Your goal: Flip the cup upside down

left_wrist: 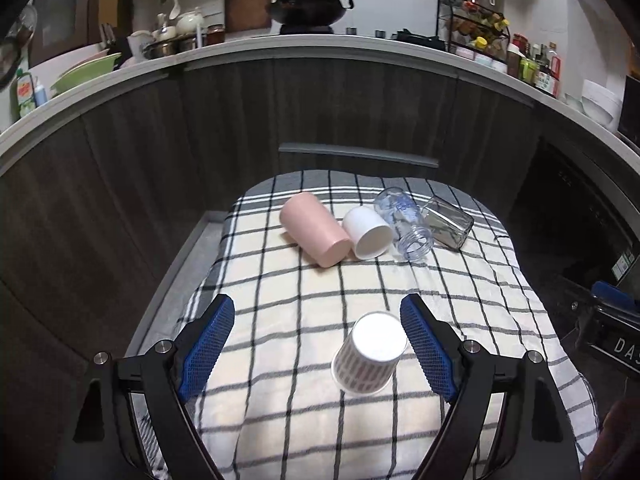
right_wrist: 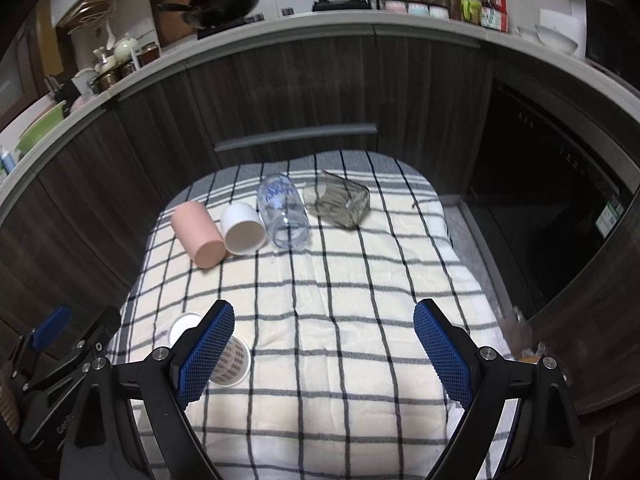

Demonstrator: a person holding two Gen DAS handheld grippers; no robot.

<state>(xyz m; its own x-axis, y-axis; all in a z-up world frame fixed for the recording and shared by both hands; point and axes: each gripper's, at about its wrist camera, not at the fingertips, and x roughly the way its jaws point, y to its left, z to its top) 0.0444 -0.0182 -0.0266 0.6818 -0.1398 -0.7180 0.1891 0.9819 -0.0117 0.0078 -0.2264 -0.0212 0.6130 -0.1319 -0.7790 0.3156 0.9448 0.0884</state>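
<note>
Paper cup (left_wrist: 369, 354) upside down on checked cloth (left_wrist: 304, 312), base up, between spread blue pads of left tool (left_wrist: 318, 344), just beside one pad (left_wrist: 426, 346), touching neither. Right tool (right_wrist: 324, 350) released too, empty, nearer than cup. Beyond cup: pink cup (left_wrist: 314, 234), white cup (left_wrist: 368, 232), clear bottle (left_wrist: 404, 222), glass tumbler (left_wrist: 448, 222), all lying sideways.
</note>
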